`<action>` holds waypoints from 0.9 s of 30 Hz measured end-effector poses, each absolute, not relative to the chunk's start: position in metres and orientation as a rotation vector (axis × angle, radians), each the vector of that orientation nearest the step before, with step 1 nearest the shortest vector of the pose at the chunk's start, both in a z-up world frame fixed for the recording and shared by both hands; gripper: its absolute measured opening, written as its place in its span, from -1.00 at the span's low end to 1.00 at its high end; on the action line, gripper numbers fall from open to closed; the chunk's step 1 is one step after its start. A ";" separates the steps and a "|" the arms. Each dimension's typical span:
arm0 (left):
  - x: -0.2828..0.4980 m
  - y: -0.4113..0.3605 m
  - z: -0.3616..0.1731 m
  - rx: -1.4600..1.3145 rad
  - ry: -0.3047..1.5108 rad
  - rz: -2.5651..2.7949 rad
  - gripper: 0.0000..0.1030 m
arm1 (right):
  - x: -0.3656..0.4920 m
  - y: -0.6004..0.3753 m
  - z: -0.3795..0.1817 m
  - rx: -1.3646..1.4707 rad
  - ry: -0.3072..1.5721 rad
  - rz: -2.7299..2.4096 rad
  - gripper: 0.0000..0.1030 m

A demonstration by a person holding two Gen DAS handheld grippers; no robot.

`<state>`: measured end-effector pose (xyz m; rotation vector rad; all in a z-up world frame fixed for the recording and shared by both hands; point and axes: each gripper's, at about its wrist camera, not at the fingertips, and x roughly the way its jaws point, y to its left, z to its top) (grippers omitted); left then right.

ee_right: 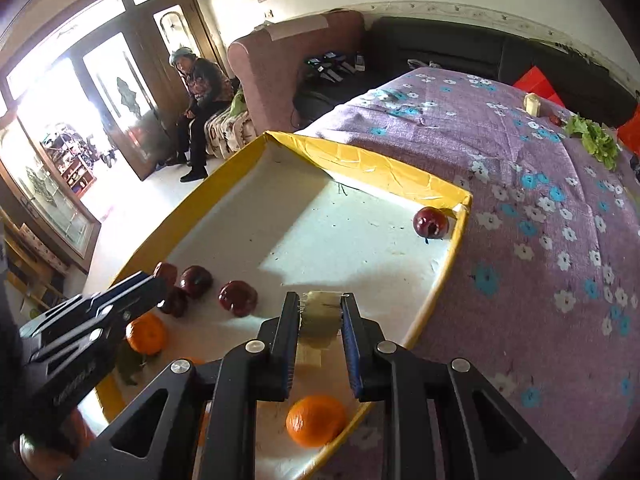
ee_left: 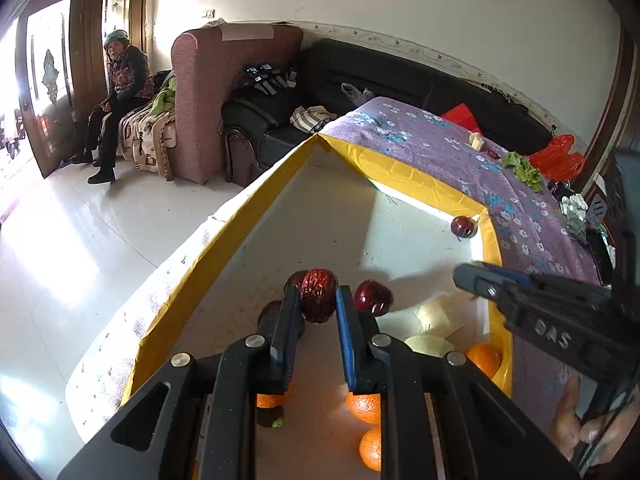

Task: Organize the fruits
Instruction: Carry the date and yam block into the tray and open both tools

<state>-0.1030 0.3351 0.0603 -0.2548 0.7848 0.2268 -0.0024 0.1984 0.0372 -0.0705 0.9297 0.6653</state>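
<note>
A yellow-rimmed white tray lies on a purple flowered cloth. My left gripper is shut on a dark red wrinkled fruit, held above the tray floor. Other dark red fruits lie beside it, and one sits in the tray's far right corner. My right gripper is shut on a pale cream chunk; it also shows in the left wrist view. Oranges lie at the tray's near end.
Pale cream pieces lie by the tray's right wall. On the cloth beyond are lettuce, a cream block and a red bag. A sofa, an armchair and a seated person are behind.
</note>
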 end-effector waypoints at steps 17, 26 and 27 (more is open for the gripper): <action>-0.165 0.386 0.122 -0.369 0.566 0.294 0.55 | -0.005 0.256 0.138 -0.059 0.793 0.820 -0.15; -0.171 0.353 0.131 -0.239 0.564 0.395 0.83 | -0.070 0.219 0.119 -0.057 0.745 0.822 0.50; -0.169 0.342 0.130 -0.215 0.571 0.386 0.83 | -0.070 0.205 0.109 -0.045 0.766 0.793 0.50</action>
